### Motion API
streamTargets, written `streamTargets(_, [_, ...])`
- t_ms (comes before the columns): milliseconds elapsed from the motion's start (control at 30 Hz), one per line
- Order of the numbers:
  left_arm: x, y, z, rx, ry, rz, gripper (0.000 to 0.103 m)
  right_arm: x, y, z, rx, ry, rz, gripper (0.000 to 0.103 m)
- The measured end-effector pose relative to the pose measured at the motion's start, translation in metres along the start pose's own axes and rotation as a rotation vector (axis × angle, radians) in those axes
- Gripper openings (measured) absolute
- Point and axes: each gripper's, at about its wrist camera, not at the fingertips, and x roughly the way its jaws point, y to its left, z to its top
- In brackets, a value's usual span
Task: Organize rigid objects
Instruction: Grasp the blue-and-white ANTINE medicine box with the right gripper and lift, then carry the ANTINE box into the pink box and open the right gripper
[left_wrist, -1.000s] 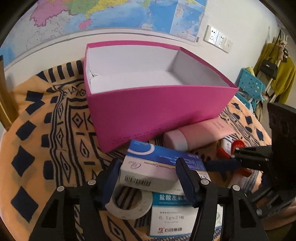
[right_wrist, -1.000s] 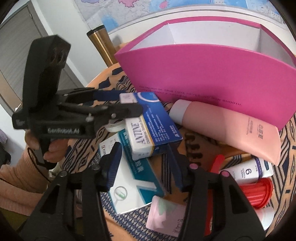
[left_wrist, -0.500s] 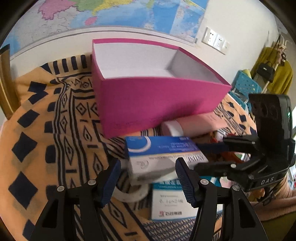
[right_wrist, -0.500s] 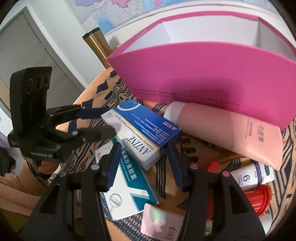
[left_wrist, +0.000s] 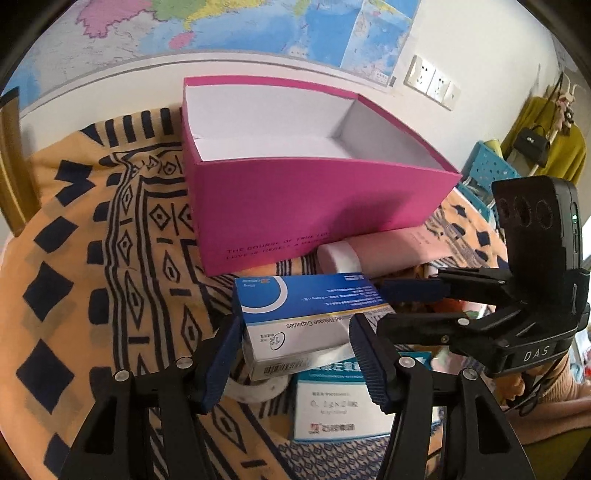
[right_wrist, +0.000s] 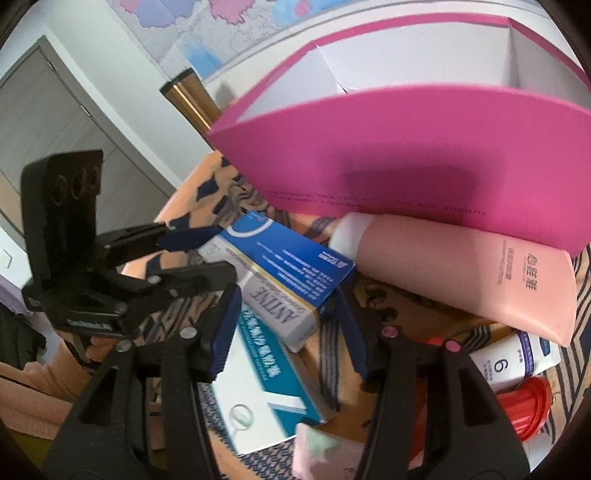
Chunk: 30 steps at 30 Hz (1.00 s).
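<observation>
Now the blue-and-white capsule carton (left_wrist: 303, 317) is seen between the fingers of both grippers at once, lifted off the pile and tilted, with one end toward each gripper. A second ago it lay lower on the clutter with the left gripper (left_wrist: 295, 354) around its barcoded end; since then the carton has been raised and turned, and the right gripper (right_wrist: 291, 325) has been brought around its opposite end. The left gripper is at a middling width, its near pad touching the carton's end and the far pad standing clear, so a firm hold there cannot be confirmed. The right gripper is likewise partly spread about the carton, with one pad close to the side and the other just off it; whether it clamps cannot be told.

Directly ahead of both grippers stands the pink storage box (left_wrist: 317, 206), its white interior bare. Just beyond the carton a pale pink tube (right_wrist: 465, 273) lies against the box's front wall. Beneath the carton, nearer the grippers, a teal-and-white medicine box (right_wrist: 266, 391) and a roll of white tape (left_wrist: 258, 387) rest on the patterned cloth of the surface (left_wrist: 110, 258). To the right gripper's right a small white tube marked 6 (right_wrist: 513, 362) and a red cap (right_wrist: 528, 410) are found.

A handover or shared lift appears to be under way, and the carton is judged ready to be carried forward over the box wall.
</observation>
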Motion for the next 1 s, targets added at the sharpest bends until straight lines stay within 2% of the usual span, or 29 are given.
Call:
streamTargets(33, [-0.003, -0.002, -0.001, -0.013, -0.003, -0.042, 0.058, -0.002, 0.003, 0.001, -0.008, -0.006, -0.002, 0.053])
streamTargets(67, [-0.005, -0.004, -0.001, -0.016, -0.008, -0.047, 0.051, -0.006, 0.007, 0.002, -0.020, -0.013, 0.030, 0.048])
streamTargets(100, [-0.007, -0.009, 0.001, -0.042, 0.033, -0.064, 0.050, -0.007, 0.011, 0.003, -0.026, -0.009, 0.055, 0.038])
streamTargets(133, [-0.009, -0.013, 0.002, -0.029, 0.023, -0.040, 0.050, -0.008, 0.016, 0.004, -0.040, -0.010, 0.053, 0.036])
streamTargets(233, [-0.003, -0.010, 0.002, -0.054, 0.040, -0.053, 0.050, -0.011, 0.026, 0.007, -0.098, -0.020, -0.009, 0.036])
streamTargets(367, [0.000, 0.003, -0.002, -0.083, 0.062, -0.042, 0.056, -0.021, 0.005, 0.003, -0.018, -0.035, -0.060, 0.046])
streamTargets(433, [0.001, 0.008, -0.004, -0.088, 0.073, -0.054, 0.057, -0.022, -0.002, -0.001, 0.006, -0.015, -0.060, 0.051])
streamTargets(500, [0.002, 0.008, -0.004, -0.077, 0.074, -0.053, 0.057, -0.021, -0.008, -0.004, 0.024, 0.001, -0.060, 0.051])
streamTargets(633, [0.009, 0.006, -0.005, -0.078, 0.096, -0.098, 0.057, -0.009, -0.008, -0.005, 0.028, 0.038, -0.023, 0.051])
streamTargets(700, [0.008, 0.005, -0.005, -0.080, 0.092, -0.087, 0.057, -0.001, -0.003, -0.004, 0.017, 0.053, -0.028, 0.055])
streamTargets(833, [0.002, 0.003, -0.006, -0.083, 0.081, -0.077, 0.057, -0.003, -0.001, -0.005, 0.008, 0.043, -0.020, 0.056])
streamTargets(1000, [-0.016, -0.007, -0.001, -0.057, 0.035, -0.061, 0.057, -0.021, 0.011, 0.002, -0.043, -0.015, -0.048, 0.056])
